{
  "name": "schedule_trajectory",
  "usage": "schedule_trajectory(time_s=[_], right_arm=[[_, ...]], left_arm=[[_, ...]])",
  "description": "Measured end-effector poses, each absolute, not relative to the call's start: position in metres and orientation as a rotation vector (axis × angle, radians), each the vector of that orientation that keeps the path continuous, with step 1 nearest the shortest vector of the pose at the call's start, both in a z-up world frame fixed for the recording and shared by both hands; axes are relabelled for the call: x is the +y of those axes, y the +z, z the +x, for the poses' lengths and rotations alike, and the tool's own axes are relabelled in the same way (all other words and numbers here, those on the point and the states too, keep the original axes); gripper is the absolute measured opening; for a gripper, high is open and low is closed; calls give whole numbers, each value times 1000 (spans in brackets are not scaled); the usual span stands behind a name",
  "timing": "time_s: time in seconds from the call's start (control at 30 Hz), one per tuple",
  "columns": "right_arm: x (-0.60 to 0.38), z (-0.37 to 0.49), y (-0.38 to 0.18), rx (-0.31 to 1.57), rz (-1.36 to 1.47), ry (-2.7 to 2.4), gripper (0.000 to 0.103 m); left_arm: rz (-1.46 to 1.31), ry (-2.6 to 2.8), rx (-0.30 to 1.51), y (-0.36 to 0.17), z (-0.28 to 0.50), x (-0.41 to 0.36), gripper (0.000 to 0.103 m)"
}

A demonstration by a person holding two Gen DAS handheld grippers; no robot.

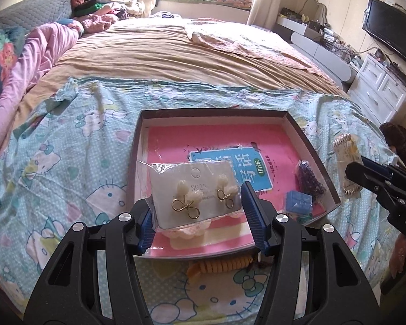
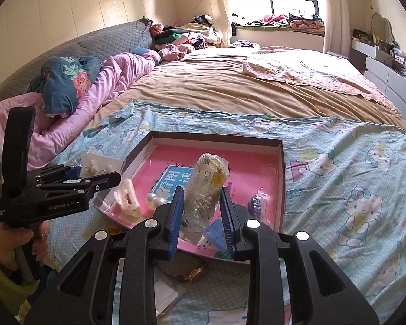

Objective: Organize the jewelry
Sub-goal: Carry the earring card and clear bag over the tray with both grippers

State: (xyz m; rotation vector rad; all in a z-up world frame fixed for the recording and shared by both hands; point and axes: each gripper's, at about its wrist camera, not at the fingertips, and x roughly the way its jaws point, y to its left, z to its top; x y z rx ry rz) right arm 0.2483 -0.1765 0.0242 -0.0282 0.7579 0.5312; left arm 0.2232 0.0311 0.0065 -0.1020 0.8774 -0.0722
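Now left gripper [image 1: 197, 205] jaws grasping earring packet [image 1: 193, 189], right gripper [image 2: 201, 211] jaws clenched on wrapped bag [image 2: 205, 189], over tray [image 1: 297, 127].

Bed [image 1: 159, 51] under tan sheet, Hello Kitty quilt [image 1: 67, 146] spread across near part. Shallow dark-rimmed box tray [image 1: 134, 146] lies on quilt, centre. Orange spiral hair tie [image 1: 222, 266] on quilt just beside tray's near edge. Pink blanket [image 1: 27, 70] and floral pillow [image 2: 65, 81] along far left side. Heap of clothes [image 2: 181, 39] at far left corner. Peach patterned cloth [image 1: 246, 44] lies far right on tan sheet.
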Motion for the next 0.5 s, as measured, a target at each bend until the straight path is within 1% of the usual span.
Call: schedule_trajectory(time_s=[0.5], right_arm=[[-163,271,-14,872,-36,526,26]], left_arm=[[-101,-77,971,-36,243,25,50]])
